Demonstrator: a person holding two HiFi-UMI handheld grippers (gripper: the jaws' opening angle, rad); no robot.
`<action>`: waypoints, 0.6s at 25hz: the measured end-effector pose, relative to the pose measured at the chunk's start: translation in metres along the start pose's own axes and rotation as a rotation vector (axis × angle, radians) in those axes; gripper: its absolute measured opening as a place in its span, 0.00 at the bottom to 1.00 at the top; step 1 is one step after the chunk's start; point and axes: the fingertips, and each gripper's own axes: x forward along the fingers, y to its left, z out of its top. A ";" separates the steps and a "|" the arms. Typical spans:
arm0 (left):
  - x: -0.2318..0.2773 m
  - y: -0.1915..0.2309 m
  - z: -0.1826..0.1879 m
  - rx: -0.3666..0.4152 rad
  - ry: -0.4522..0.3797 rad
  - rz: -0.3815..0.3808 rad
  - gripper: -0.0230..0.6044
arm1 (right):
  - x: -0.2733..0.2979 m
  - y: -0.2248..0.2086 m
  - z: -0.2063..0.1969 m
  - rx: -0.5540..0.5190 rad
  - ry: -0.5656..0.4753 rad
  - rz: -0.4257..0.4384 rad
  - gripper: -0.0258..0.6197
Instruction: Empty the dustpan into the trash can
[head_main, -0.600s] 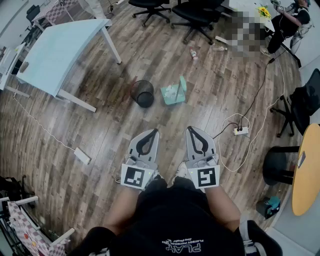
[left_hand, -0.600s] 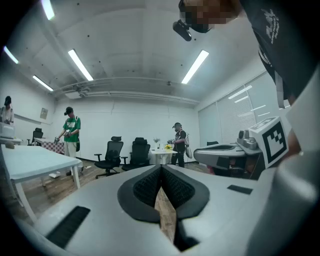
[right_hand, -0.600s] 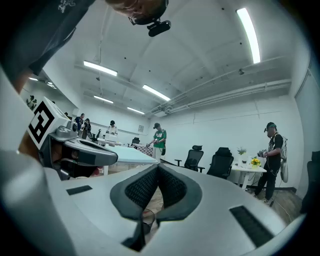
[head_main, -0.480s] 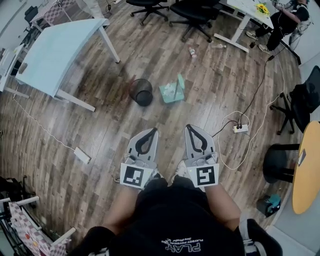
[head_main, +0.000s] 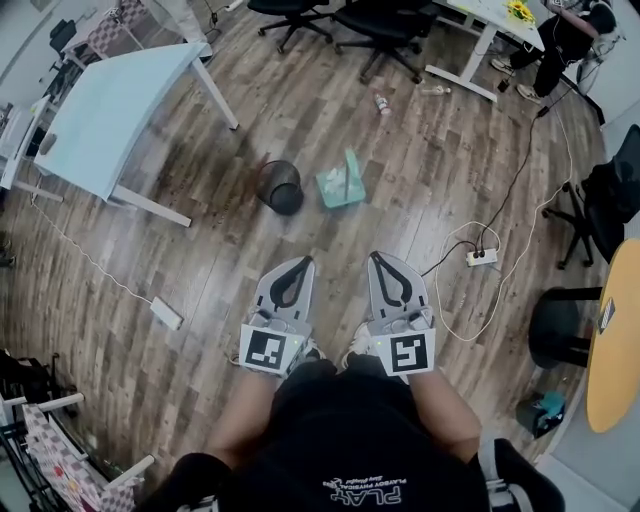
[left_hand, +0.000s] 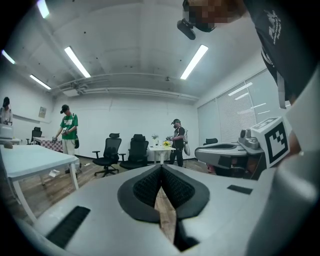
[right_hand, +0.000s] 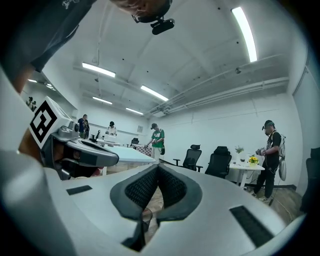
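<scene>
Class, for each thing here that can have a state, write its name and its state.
left tool: shut, empty
right tool: shut, empty
trash can: upright on the floor
dustpan: on the floor beside the trash can, not held

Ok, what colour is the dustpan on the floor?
The dustpan is teal, clearest in the head view, beside the black bin.
</scene>
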 end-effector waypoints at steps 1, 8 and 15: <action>0.003 -0.003 0.000 0.007 0.003 0.002 0.07 | -0.002 -0.005 -0.001 0.018 -0.001 0.004 0.08; 0.016 -0.017 -0.001 0.122 0.034 0.047 0.07 | -0.007 -0.029 -0.016 0.018 0.025 0.078 0.08; 0.021 0.012 -0.011 0.132 0.074 0.078 0.07 | 0.017 -0.046 -0.043 0.220 0.106 0.061 0.08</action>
